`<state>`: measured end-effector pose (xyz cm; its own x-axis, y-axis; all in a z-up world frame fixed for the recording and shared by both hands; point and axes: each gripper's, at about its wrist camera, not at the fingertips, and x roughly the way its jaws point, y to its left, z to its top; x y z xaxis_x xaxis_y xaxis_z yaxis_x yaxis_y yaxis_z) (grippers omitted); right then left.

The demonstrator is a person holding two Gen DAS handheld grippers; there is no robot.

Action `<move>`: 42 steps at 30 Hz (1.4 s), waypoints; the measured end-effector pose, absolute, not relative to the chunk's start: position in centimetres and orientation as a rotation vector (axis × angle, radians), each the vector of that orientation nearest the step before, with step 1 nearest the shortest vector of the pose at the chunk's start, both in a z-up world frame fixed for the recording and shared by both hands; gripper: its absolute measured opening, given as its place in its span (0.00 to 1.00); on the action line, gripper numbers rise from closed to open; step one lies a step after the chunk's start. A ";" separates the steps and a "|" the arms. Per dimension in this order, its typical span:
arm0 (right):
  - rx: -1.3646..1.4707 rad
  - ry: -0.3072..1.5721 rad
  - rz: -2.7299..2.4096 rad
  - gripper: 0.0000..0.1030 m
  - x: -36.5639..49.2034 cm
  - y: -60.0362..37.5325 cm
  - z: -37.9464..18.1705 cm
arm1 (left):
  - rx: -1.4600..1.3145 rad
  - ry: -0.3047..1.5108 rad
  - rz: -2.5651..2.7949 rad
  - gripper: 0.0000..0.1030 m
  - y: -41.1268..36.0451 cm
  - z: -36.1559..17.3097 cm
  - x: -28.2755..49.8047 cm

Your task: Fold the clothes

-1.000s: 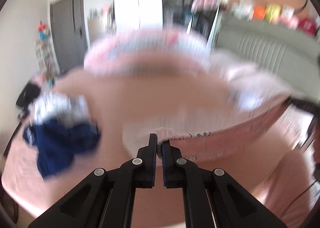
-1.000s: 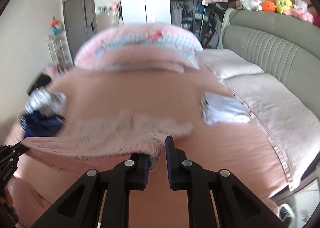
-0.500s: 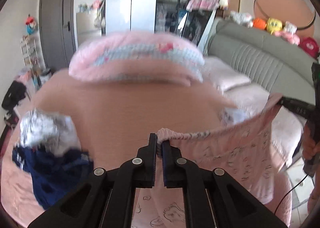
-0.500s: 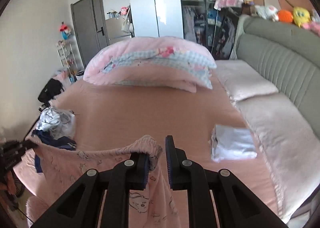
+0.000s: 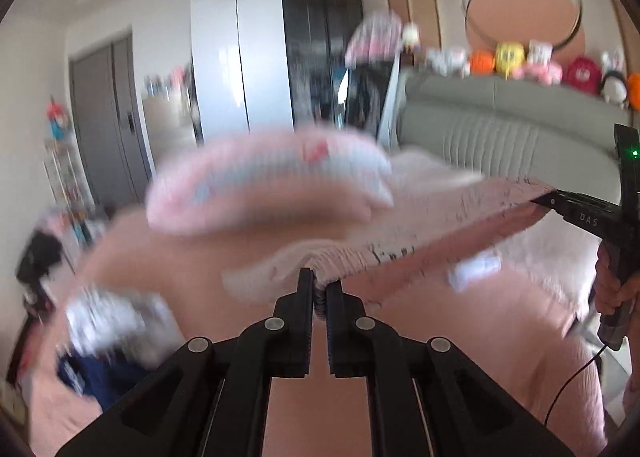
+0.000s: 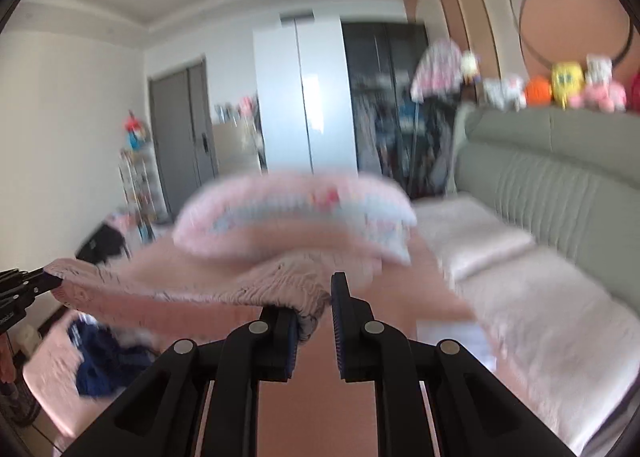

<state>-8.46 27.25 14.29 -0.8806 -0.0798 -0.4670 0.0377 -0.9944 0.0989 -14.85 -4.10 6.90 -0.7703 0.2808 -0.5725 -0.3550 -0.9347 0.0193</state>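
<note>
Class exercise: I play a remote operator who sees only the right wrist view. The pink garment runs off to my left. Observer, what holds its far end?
Observer: The left gripper; in its own view its jaws are pinched on the gathered waistband of the pink garment.
Operator: Is my own gripper visible from over there?
Observer: Yes, the right gripper shows at that view's right edge, clamping the garment's other end, with a hand around its handle.
Operator: Anything on the tool I can't see from here?
Observer: A small green light glows on its upper body.
</note>
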 end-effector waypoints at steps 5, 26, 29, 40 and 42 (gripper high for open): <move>1.402 -0.015 -2.831 0.12 -12.3 26.5 -6.5 | -1.345 0.257 2.539 0.06 -2.1 -13.5 -20.2; 1.524 -0.582 -2.597 0.16 -7.4 34.9 -10.9 | -1.401 -0.669 2.379 0.36 -8.5 -18.4 -18.1; 1.561 -0.655 -2.575 0.16 -9.8 35.3 -11.9 | -1.392 -0.719 2.405 0.36 -8.0 -18.6 -19.0; 1.669 -0.428 -2.514 0.17 -8.2 33.5 -15.8 | -1.555 -0.499 2.525 0.36 -6.2 -20.7 -18.0; 1.663 -0.489 -2.497 0.20 -7.5 34.3 -15.8 | -1.548 -0.508 2.530 0.37 -6.1 -20.8 -17.6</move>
